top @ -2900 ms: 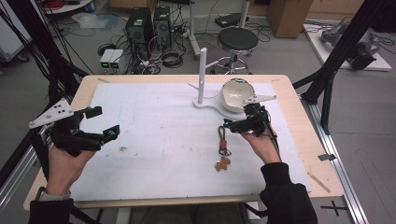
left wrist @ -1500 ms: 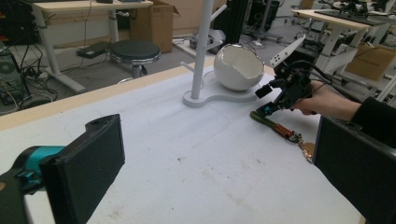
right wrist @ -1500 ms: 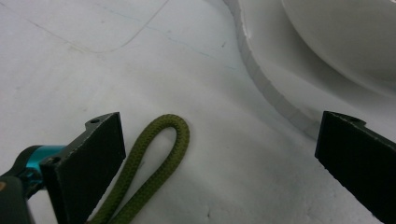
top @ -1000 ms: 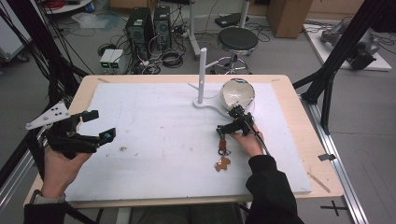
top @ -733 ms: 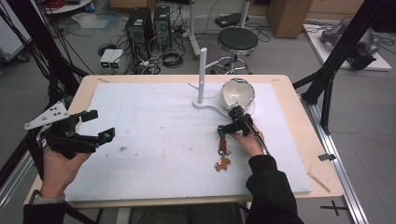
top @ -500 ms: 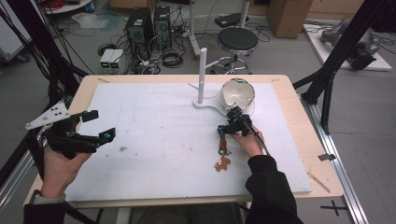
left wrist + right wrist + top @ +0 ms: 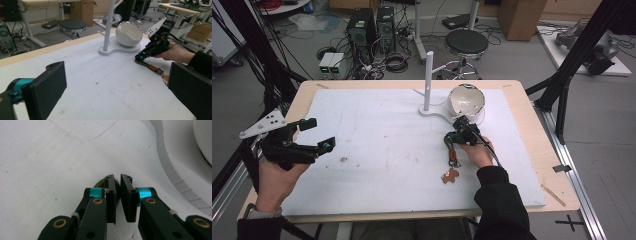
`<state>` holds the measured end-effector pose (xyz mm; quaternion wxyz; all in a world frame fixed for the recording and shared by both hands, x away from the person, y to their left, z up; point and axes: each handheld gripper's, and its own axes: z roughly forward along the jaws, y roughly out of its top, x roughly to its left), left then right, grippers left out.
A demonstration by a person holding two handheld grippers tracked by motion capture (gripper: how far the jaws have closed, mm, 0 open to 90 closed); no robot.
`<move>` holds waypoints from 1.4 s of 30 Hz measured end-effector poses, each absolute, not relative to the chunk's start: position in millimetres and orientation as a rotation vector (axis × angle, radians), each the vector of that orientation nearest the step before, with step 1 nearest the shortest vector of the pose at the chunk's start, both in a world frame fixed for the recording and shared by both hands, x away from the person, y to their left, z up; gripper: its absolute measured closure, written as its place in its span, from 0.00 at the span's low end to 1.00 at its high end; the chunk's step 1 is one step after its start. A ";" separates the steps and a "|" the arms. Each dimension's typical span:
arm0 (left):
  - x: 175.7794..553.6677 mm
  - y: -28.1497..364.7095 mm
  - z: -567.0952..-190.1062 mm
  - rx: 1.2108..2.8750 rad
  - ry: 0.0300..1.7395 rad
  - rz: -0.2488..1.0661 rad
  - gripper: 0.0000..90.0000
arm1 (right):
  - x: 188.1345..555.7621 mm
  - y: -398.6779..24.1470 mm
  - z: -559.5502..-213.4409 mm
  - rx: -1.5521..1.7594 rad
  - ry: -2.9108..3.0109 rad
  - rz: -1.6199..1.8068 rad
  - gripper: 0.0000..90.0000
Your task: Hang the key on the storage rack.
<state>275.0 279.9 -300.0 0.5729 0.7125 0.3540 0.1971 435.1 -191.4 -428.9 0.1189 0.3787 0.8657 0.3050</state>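
Standing by the wooden table with its white foam sheet, I saw the person's left gripper held off the surface near the left edge, its two broad black jaws spread wide apart with nothing between them. The grey three-cornered plate on top of it stuck out to the left.

On the right side, the right gripper was tipped down at the sheet just in front of the white stand base, the hand behind it resting low. In the right gripper view its jaws stood almost together, only a thin slit between them, with the end of an olive-green cord loop lying directly under and behind the left pad; whether the cord was actually pinched I could not tell.

From that loop a keychain strap with brown beads ran back toward the person and ended in a small brown gingerbread-figure charm lying flat on the sheet, just left of the dark sleeve.

Beyond the gripper rose a white upright post, and beside it on the same base sat a white, egg-shaped open bowl.
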 end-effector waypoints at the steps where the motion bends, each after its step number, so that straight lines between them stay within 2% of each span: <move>1: 275.1 279.9 -300.3 1.669 0.831 0.463 0.03 | 434.9 -192.1 -427.9 1.108 2.529 0.909 0.93; 17: 274.1 281.9 -296.6 1.647 0.837 0.465 0.03 | 409.8 -220.4 -372.1 1.070 2.323 1.239 0.94; 25: 275.9 279.2 -296.4 1.656 0.831 0.464 0.03 | 389.4 -235.5 -320.3 0.997 2.203 1.366 0.94; 26: 276.0 278.4 -296.1 1.654 0.832 0.463 0.03 | 384.0 -236.2 -303.8 0.974 2.182 1.364 0.94; 34: 276.2 276.8 -294.2 1.652 0.825 0.460 0.03 | 377.6 -236.5 -253.3 0.914 2.139 1.404 0.94; 42: 276.2 275.2 -292.2 1.651 0.816 0.457 0.03 | 382.4 -231.5 -224.4 0.883 2.126 1.388 0.94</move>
